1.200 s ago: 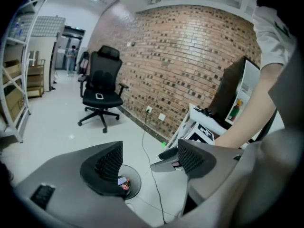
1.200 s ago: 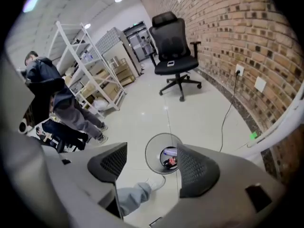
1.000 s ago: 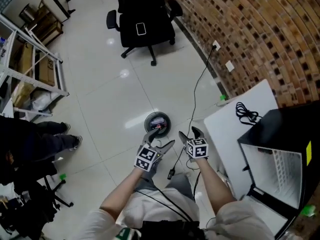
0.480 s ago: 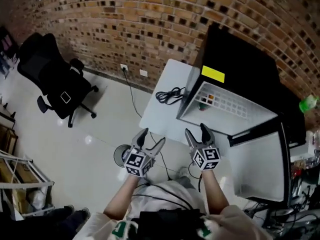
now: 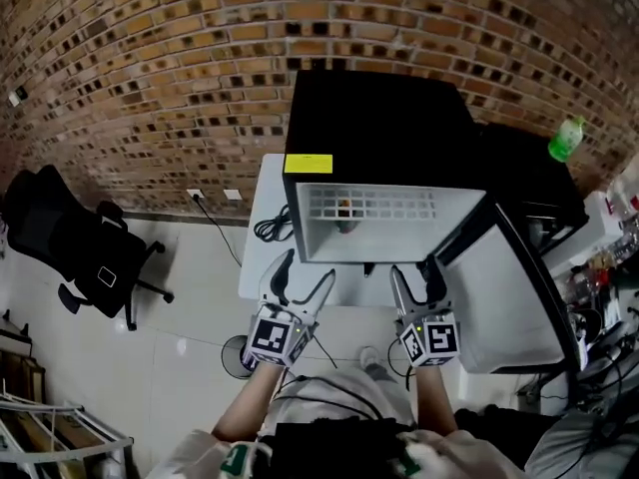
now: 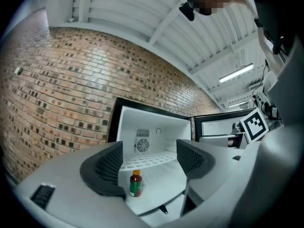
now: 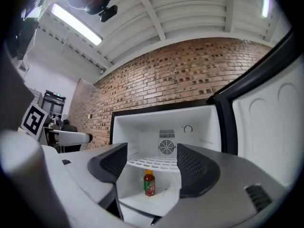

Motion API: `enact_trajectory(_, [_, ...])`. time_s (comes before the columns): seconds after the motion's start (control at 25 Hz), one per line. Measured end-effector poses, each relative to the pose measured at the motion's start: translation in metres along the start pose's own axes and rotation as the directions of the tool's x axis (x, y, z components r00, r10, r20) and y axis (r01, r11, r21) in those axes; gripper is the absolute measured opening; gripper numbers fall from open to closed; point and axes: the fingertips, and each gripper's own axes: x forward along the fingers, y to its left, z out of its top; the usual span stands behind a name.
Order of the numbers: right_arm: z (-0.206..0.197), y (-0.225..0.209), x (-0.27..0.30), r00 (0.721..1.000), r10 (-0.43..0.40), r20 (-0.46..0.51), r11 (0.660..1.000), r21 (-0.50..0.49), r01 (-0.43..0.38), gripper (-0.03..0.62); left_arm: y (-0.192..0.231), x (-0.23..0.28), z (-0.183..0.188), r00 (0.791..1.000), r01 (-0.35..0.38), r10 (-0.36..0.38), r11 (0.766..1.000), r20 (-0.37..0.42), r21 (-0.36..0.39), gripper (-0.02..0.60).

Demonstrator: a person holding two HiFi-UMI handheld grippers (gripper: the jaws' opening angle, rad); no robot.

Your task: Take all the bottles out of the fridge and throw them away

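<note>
1. Approach step: left gripper (image 5: 308,273) and right gripper (image 5: 416,273) face the open fridge (image 5: 379,118), jaws apart and empty.
2. The next move likely calls for reaching under the wire shelf (image 7: 154,164) to close on the bottle (image 7: 149,183).
3. Both gripper views show the bottle upright on the fridge floor — the head view shows mainly the shelf grid.

A white table (image 5: 260,269) holds a black fridge (image 5: 379,118) (its door is open) and a black cord (image 5: 272,226). One bottle (image 7: 149,183) stands on the fridge floor, under the wire shelf (image 7: 154,164).
</note>
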Motion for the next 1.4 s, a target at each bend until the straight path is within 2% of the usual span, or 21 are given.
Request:
enact_trajectory(0.12, [0.014,-0.012,-0.009,0.999,-0.025,0.029,1.000,0.003,0.025,0.357,-0.021,0.009,0.024,0.999,0.031,-0.030,0.999,0.022,-0.026,0.341])
enact_trajectory(0.24, [0.018,-0.021,-0.008,0.998,-0.022,0.051,1.000,0.013,0.022,0.357,-0.029,0.013,0.030,0.999,0.036,-0.035,0.999,0.030,-0.035,0.341])
enact_trajectory(0.44, [0.001,-0.032,-0.004,1.000,-0.006,-0.005,1.000,0.005,0.006,0.357,-0.038,0.018,0.035,0.999,0.034,-0.033,0.999,0.028,-0.030,0.341])
enact_trajectory(0.6, [-0.010,-0.034,-0.002,1.000,0.013,-0.023,0.999,0.037,-0.013,0.357,-0.026,0.016,0.023,0.999,0.008,-0.007,1.000,0.053,-0.020,0.341])
enact_trajectory(0.72, [-0.020,-0.029,0.003,0.998,0.040,-0.052,0.998,0.054,-0.038,0.357,-0.031,0.016,0.031,0.999,0.004,-0.002,1.000,0.052,-0.022,0.340])
enact_trajectory(0.92, [-0.041,-0.019,0.019,0.989,0.104,-0.106,0.992,0.082,-0.096,0.357,-0.022,0.014,0.022,0.998,-0.033,0.033,0.999,0.058,-0.003,0.341])
enact_trajectory(1.12, [-0.083,-0.008,0.047,0.962,0.190,-0.195,0.979,0.115,-0.170,0.357,-0.012,0.006,0.021,0.994,-0.094,0.093,0.996,0.056,0.005,0.340])
enact_trajectory(1.24, [-0.123,0.001,0.072,0.928,0.246,-0.280,0.968,0.126,-0.218,0.357,-0.008,0.002,0.028,0.990,-0.127,0.127,0.992,0.062,-0.007,0.340])
enact_trajectory(1.4, [-0.187,0.006,0.122,0.887,0.269,-0.376,0.963,0.114,-0.244,0.357,-0.006,-0.008,0.040,0.982,-0.181,0.183,0.983,0.053,-0.033,0.341])
